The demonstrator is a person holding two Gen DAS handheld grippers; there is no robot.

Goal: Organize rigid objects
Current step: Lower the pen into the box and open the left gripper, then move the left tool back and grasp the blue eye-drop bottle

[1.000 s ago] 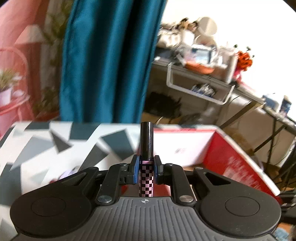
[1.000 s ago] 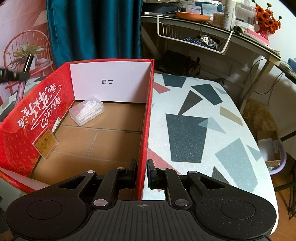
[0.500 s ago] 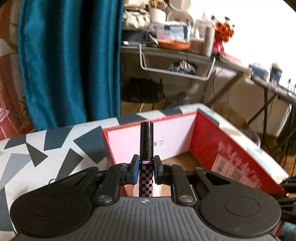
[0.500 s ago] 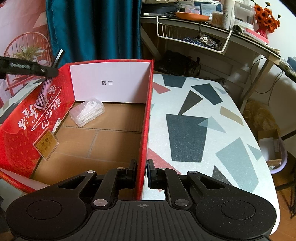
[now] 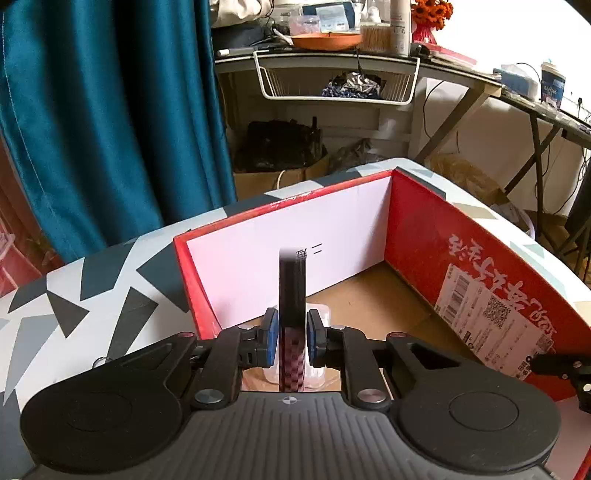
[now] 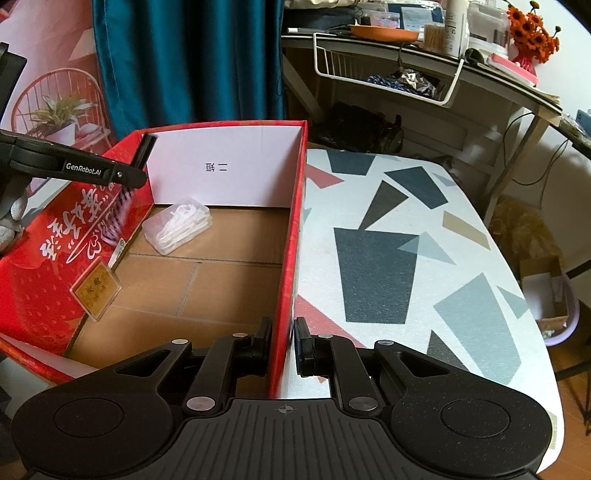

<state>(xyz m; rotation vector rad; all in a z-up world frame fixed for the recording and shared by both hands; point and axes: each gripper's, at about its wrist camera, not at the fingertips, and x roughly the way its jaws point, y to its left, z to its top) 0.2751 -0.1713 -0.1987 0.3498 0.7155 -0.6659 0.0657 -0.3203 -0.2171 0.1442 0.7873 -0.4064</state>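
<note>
My left gripper (image 5: pixel 291 338) holds a slim tube (image 5: pixel 292 288) with a black cap and pink-black checkered body, upright over the left rim of the red cardboard box (image 5: pixel 461 236). The right wrist view shows the tube (image 6: pixel 127 184) above the box's left wall. My right gripper (image 6: pixel 282 345) is shut on the box's right wall (image 6: pixel 291 236). In the box lie a clear plastic case of white picks (image 6: pixel 177 225) and a small gold-faced clear case (image 6: pixel 96 290) leaning on the left wall.
The box sits on a white table with dark geometric patches (image 6: pixel 388 258). Behind are a teal curtain (image 5: pixel 110 110), a cluttered desk with a wire basket (image 6: pixel 384 77) and orange flowers (image 6: pixel 532 33).
My left gripper has swung right and moved over the box with the tube. The tube now hangs above the box's left wall. The right gripper has not moved.
</note>
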